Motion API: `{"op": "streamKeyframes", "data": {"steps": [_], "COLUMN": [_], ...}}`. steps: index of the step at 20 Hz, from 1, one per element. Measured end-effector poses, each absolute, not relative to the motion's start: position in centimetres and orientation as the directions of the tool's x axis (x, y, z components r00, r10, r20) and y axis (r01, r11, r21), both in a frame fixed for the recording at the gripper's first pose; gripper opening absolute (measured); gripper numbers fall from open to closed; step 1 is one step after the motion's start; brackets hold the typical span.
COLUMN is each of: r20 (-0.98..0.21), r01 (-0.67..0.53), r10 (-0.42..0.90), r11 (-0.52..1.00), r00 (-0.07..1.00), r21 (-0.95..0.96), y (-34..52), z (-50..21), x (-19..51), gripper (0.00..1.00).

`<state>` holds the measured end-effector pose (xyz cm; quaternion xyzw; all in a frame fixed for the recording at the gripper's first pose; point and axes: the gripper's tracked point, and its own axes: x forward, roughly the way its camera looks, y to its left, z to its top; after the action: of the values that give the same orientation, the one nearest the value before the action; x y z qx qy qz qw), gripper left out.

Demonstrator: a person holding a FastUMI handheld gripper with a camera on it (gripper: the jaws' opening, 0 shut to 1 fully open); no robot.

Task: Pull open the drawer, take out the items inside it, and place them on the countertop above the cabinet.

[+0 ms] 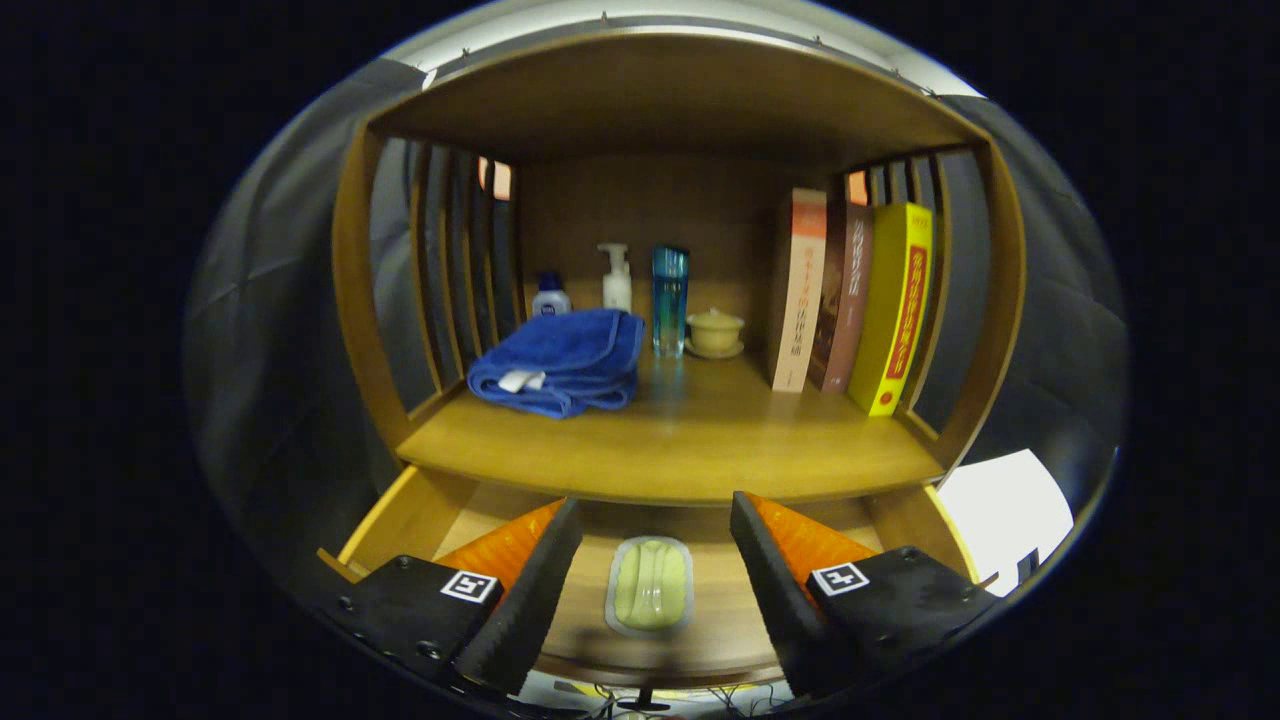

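Already the drawer (400, 520) stands pulled out below the countertop (680, 450), and on its wooden floor lies a soap (650, 585), the one item I can see inside. It is a pale green oval bar in a clear tray or wrapper with rounded corners, lying flat and lengthwise. The gripper (655, 555) hangs over the drawer with its fingers spread wide, one on each side of the soap and apart from it; that spread looks meant to straddle the bar before closing, so the pick-up seems about to start. Nothing is held yet. Above, the countertop carries a folded blue towel (560, 362) to the left, small bottles (615, 280) and a lidded cup (714, 332) at the back, and upright books (850, 300) to the right. The bare front strip just ahead of the fingers looks the easiest place to set the soap.
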<state>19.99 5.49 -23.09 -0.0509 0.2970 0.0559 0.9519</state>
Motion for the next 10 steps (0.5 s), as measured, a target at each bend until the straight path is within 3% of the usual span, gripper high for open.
{"op": "streamKeyframes", "data": {"steps": [5,10], "r20": [-0.708,-0.778], "r01": [-0.087,-0.06], "r10": [0.039,0.005], "r11": [0.996,0.997], "r00": [0.705,0.628], "r21": [-0.032,-0.042], "y": [5.3,4.2], "z": [-31.5,-35.3], "x": [19.8,19.5], "gripper": [0.98,0.88]}}
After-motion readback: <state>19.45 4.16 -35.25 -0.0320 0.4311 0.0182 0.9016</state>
